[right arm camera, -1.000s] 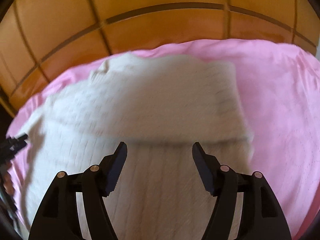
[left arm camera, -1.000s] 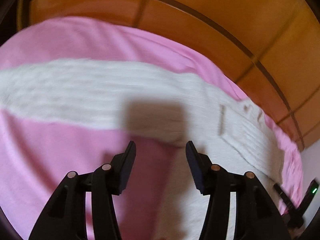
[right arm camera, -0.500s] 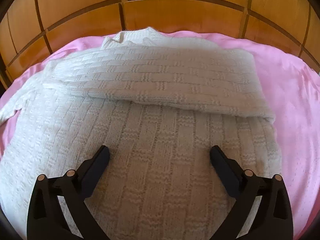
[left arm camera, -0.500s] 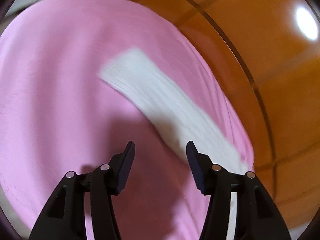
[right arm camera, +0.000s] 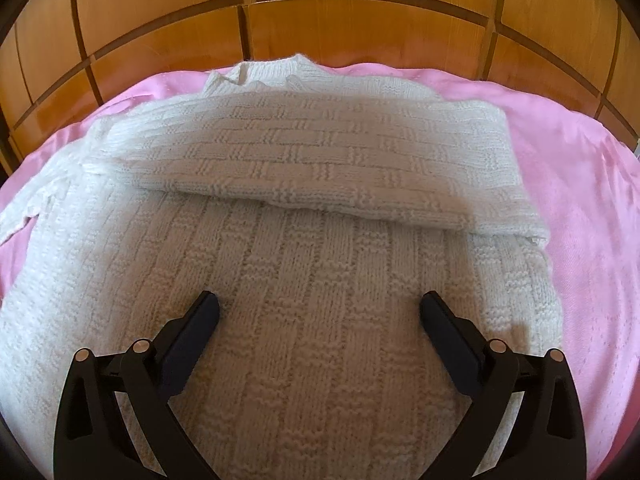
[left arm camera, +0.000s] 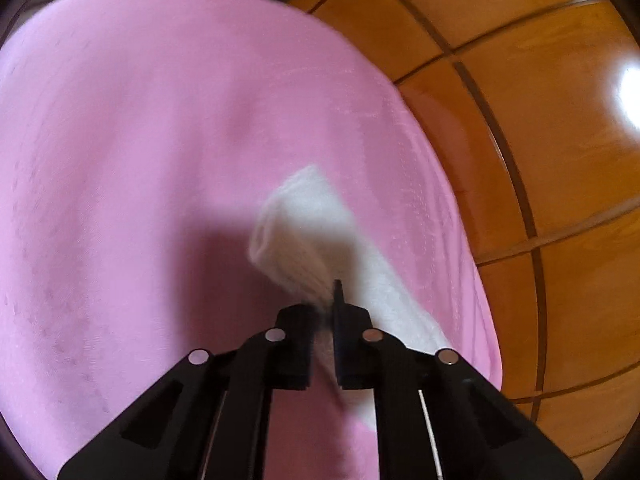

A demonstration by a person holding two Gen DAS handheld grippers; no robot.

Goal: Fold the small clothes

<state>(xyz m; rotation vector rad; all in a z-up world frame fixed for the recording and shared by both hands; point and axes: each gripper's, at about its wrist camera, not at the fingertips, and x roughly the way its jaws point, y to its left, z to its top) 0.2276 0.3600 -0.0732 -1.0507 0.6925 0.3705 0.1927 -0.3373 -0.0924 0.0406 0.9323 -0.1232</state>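
A cream knitted sweater [right arm camera: 320, 272] lies flat on a pink sheet [right arm camera: 580, 200]. One sleeve [right arm camera: 312, 160] is folded across its chest. My right gripper [right arm camera: 320, 308] hovers over the sweater's body, jaws wide open with only knit beneath them. In the left wrist view, the other sleeve [left arm camera: 296, 236] stretches out over the pink sheet [left arm camera: 120, 160]. My left gripper [left arm camera: 326, 300] is shut on this sleeve near its cuff end, and the cuff bulges up just past the fingertips. The picture is blurred there.
Orange-brown wooden panelling [right arm camera: 320, 20] stands right behind the sweater's collar and runs along the sheet's right edge [left arm camera: 540, 120] in the left wrist view. Bare pink sheet spreads to the left of the held sleeve and to the right of the sweater.
My left gripper swung along the outstretched sleeve to its cuff end and shut on it. My right gripper opened wide and dropped slightly toward the sweater's body.
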